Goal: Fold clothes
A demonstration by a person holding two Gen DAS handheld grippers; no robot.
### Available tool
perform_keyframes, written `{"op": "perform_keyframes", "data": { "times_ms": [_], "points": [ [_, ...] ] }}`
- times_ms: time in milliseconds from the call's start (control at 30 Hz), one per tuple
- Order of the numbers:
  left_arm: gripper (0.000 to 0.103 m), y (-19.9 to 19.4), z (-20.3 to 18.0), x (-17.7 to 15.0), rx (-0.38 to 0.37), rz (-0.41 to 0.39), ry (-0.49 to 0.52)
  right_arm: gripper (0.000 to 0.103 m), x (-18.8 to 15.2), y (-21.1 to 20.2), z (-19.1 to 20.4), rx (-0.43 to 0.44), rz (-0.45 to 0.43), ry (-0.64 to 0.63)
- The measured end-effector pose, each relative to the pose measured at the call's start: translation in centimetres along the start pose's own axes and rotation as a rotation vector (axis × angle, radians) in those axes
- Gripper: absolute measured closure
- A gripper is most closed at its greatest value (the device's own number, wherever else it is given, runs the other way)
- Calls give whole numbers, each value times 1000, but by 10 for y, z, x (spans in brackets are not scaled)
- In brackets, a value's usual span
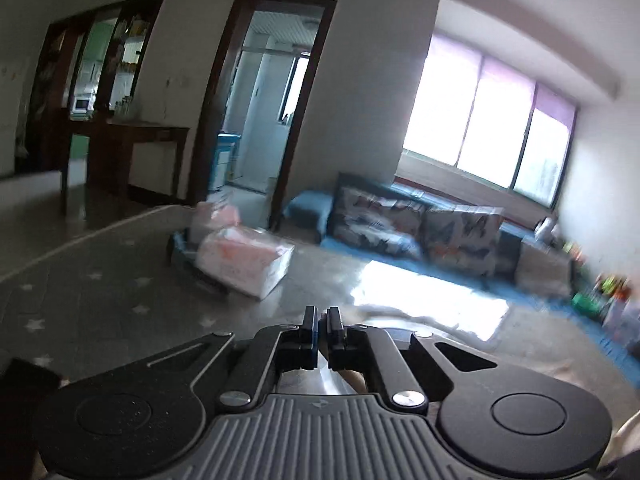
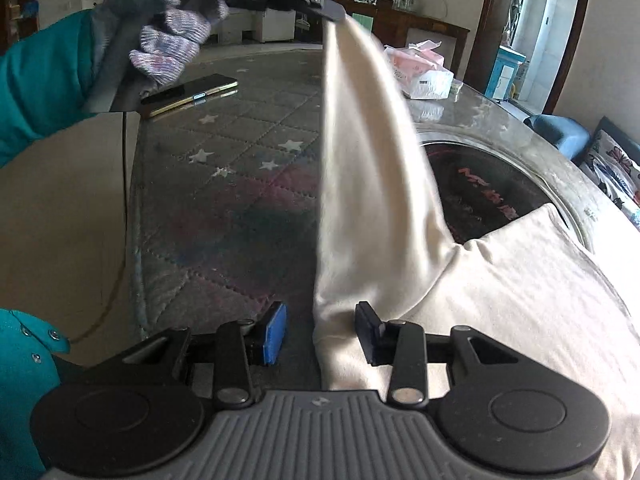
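Cream garment [image 2: 500, 300]: its sleeve rises toward twelve o'clock into the left gripper [image 2: 334, 14], clamped on its tip; right gripper [image 2: 320, 332] stands apart, astride the sleeve's base.

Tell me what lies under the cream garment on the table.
The cream garment lies partly over a round dark inset with red lettering, and over the quilted star-patterned table cover. The rest of the inset and the cover beneath the cloth are hidden.
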State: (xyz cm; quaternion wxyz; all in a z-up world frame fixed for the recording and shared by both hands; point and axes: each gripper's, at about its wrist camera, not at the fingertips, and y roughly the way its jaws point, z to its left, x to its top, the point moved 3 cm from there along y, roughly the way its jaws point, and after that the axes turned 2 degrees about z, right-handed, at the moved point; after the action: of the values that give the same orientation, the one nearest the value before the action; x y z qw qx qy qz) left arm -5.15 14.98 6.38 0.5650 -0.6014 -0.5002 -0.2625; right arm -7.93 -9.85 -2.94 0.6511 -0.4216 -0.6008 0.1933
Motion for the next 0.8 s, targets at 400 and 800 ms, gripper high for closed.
{"op": "perform_keyframes", "data": {
  "times_ms": [400, 800],
  "points": [
    [94, 19, 8, -42, 121, 199, 76, 65, 3, 3, -3, 22, 7, 0],
    [80, 56, -11, -49, 178, 233, 195, 88, 9, 11, -9, -9, -10, 42]
  ]
}}
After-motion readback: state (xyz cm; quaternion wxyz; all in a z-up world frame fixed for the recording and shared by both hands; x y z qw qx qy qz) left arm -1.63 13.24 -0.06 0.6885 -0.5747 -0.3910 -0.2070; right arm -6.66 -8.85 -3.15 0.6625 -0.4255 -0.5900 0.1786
